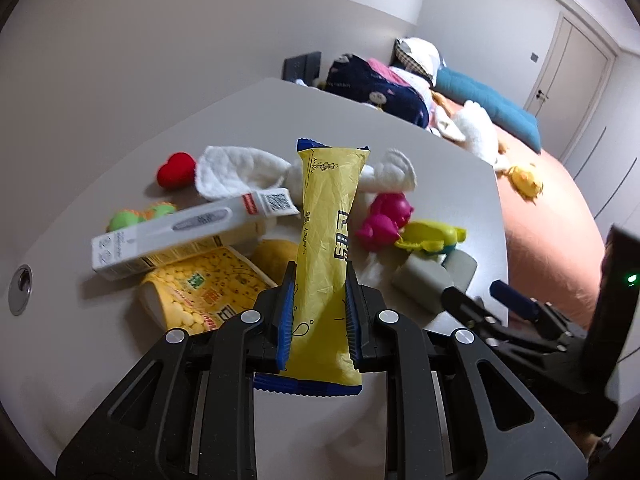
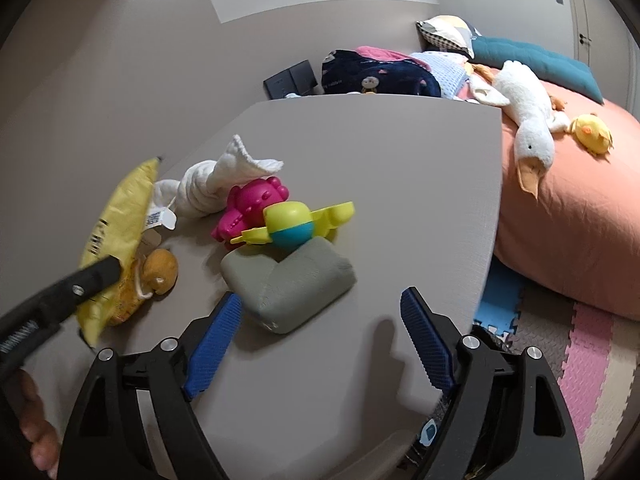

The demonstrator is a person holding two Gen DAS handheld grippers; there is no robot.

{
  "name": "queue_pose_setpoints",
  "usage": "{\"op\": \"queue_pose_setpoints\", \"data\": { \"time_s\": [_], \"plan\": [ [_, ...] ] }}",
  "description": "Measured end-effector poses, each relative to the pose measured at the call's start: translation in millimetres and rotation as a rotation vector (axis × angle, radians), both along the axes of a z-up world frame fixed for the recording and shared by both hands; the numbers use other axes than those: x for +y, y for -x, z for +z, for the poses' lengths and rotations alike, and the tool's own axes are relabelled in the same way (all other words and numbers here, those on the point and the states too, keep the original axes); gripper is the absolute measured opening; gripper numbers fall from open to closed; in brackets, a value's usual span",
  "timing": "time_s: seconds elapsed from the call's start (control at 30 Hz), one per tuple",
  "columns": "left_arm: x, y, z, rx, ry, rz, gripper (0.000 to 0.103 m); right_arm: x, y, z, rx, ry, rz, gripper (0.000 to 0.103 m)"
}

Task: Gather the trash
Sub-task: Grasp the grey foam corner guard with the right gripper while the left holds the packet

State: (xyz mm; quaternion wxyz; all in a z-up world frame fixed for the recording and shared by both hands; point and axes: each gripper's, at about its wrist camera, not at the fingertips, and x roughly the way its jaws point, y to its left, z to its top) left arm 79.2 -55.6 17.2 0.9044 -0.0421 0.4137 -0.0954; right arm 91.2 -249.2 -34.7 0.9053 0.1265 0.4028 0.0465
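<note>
Gripping yellow wrapper (image 1: 326, 240), left gripper (image 1: 318, 308) fingers clamped on its middle, above table (image 1: 440, 152). Right gripper (image 2: 320, 336) fingers wide apart, empty, just before grey pouch (image 2: 292, 284). Beyond: pink toy (image 2: 250, 208), white cloth (image 1: 244, 172), white box (image 1: 180, 236), red heart (image 1: 176, 170).

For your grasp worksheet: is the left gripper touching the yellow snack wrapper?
Touching. The left wrist view shows the left gripper with both blue pads pressed on the yellow snack wrapper.

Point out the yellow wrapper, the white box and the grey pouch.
yellow wrapper (image 1: 326, 216), left wrist view, middle of its printed face.
white box (image 1: 160, 240), left wrist view, its long top face.
grey pouch (image 2: 296, 280), right wrist view, centre of its top.
</note>
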Motion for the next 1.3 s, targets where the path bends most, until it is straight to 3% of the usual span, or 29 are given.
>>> {"op": "queue_pose_setpoints", "data": {
  "time_s": [0.27, 0.43, 0.5, 0.53, 0.57, 0.83, 1.3],
  "plan": [
    [18.4, -0.1, 0.1, 0.009, 0.03, 0.043, 0.021, 20.3, -15.8, -3.2, -0.021, 0.058, 0.016, 0.091],
    [22.9, 1.5, 0.0, 0.016, 0.037, 0.055, 0.021, 28.7, -25.3, -6.1, 0.002, 0.078, 0.06, 0.091],
    [23.3, 0.8, 0.0, 0.018, 0.038, 0.058, 0.021, 29.8, -25.5, -6.9, 0.001, 0.076, 0.074, 0.084],
    [24.0, 0.6, 0.3, 0.018, 0.039, 0.058, 0.021, 29.2, -24.8, -6.6, -0.005, 0.073, 0.075, 0.07],
    [23.8, 0.8, 0.7, 0.018, 0.038, 0.058, 0.021, 27.7, -23.8, -6.4, -0.009, 0.054, 0.083, 0.063],
    [21.5, 0.9, 4.5, 0.004, 0.035, 0.044, 0.021, 15.7, -12.9, -4.3, 0.014, -0.068, 0.097, 0.061],
    [-9.7, 23.0, 18.4, -0.036, 0.024, -0.022, 0.021, -3.5, 23.8, 28.5, -0.055, -0.061, 0.078, 0.061]
  ]
}}
